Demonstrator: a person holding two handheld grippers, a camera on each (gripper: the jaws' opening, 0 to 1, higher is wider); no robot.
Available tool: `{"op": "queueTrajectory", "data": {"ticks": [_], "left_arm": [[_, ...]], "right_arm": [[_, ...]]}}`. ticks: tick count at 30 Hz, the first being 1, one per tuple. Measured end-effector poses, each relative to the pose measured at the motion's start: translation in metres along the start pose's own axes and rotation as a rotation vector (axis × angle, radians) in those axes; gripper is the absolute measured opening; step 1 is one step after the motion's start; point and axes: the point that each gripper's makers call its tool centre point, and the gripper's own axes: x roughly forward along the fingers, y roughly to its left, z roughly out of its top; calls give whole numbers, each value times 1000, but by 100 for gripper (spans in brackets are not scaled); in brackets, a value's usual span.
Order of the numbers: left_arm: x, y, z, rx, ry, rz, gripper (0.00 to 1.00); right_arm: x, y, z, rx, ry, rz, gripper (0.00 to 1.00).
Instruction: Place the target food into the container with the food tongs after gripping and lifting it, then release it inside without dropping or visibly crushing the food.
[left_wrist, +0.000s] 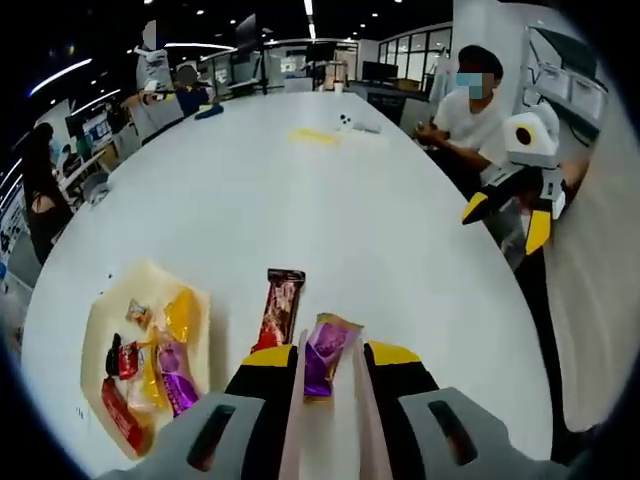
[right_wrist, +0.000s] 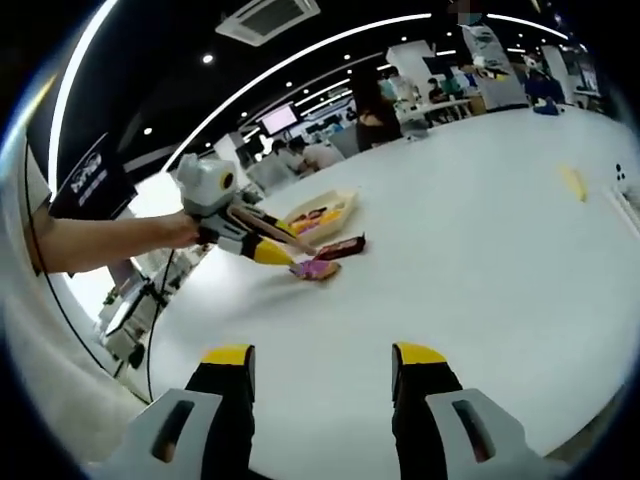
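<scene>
- The left gripper (left_wrist: 330, 352) has a pair of tongs (left_wrist: 300, 420) between its jaws; the tongs' tips pinch one purple candy (left_wrist: 325, 352), which sits at or just above the white bench (left_wrist: 330, 190); whether it touches the surface cannot be told.
- In the right gripper view that same left gripper (right_wrist: 285, 255) comes in from the left, held by a person's hand (right_wrist: 185, 232), with the purple candy (right_wrist: 312, 268) at the tongs' tip low over the bench (right_wrist: 480, 260).
- One dark red bar (left_wrist: 279, 308) lies on the bench just beside the candy, toward the tray; in the right gripper view the bar (right_wrist: 341, 247) lies between the candy and the tray.
- One pale yellow tray (left_wrist: 100, 325) sits near the bench's near-left edge and holds about six wrapped sweets: red, yellow, orange and purple ones, partly overlapping, so the count is rough.
- The tray (right_wrist: 340, 196) also appears in the right gripper view, beyond the bar, with several wrappers in it.
- The right gripper (right_wrist: 322, 362) has its jaws spread wide with nothing between them, above bare bench.
- In the left gripper view the right gripper (left_wrist: 510, 215) appears past the bench's right edge, its yellow-tipped jaws apart.
- One yellow item (left_wrist: 314, 136) lies well away toward the bench's far end, with a small white object (left_wrist: 345, 122) beside it.
- One seated person (left_wrist: 470, 110) in a white shirt is at the bench's far right edge; other people stand in the background.
</scene>
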Motion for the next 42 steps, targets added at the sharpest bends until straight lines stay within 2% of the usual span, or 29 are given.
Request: {"op": "queueTrajectory", "data": {"ticks": [5,9,12,13,14,15,16,19,26,33,36,42], "left_arm": [[4,-3,-7,21,30,-10,25],[6,1,-9,15,29,3,25],[12,4,-16,-1,42,14,24],[13,2,-25,-20,85,4,23],[16,1,-15,-46,23,1,24],[14,6,-20,-50,47,22,23],[14,4,-20,-68,37,8,23],[13,5,-21,-106,11,18,21],[13,6,-20,-165,1,45,19],[10,-1,-19,-182,-8,52,18],[4,0,-15,-239,-41,66,18],[-15,7,-5,-289,-94,105,18]], "right_arm": [[-1,-2,-1,13,-1,-9,54],[-2,-1,-4,22,-1,-9,53],[-3,0,-6,24,1,-10,53],[-4,0,-6,23,1,-11,53],[-5,-1,-6,23,-1,-13,53],[-6,-1,-6,26,-4,-16,53],[-7,-2,-6,28,-7,-19,53],[-9,-6,-7,44,-12,-29,52],[-9,-5,-8,45,-9,-24,51],[-11,-6,-7,49,-13,-20,51],[-10,-6,-6,51,-17,-16,51],[-7,-2,-2,39,-23,3,50]]}}
